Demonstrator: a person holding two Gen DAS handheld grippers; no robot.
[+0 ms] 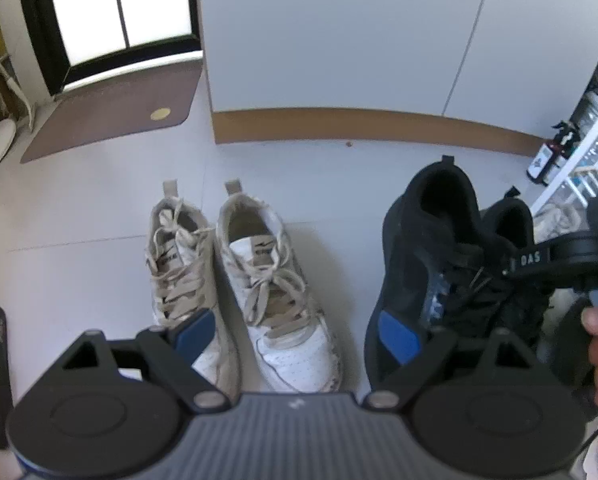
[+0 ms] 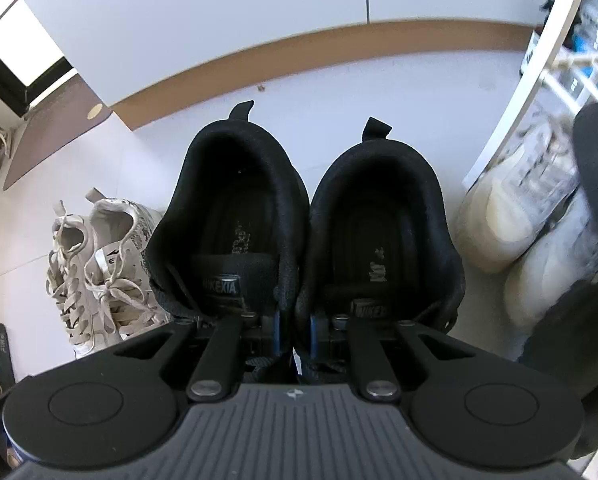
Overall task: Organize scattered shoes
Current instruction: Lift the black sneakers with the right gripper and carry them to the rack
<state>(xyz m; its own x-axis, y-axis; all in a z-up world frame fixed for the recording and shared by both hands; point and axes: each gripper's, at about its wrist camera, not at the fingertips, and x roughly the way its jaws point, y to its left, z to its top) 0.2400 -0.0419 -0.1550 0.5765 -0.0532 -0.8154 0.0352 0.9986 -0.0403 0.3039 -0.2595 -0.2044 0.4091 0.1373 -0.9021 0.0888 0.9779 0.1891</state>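
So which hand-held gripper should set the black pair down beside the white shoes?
Right hand-held gripper: it is already shut on the black pair, pinching the inner walls together. The left hand-held gripper is open and holds nothing, over the white shoes.

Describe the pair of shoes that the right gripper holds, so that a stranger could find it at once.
Find the white cabinet with the brown base strip. On the floor before it stand the black sneakers, side by side, heels toward the cabinet, with the right gripper pinching their inner sides together. Their neighbours, the white sneakers, are pale with beige laces.
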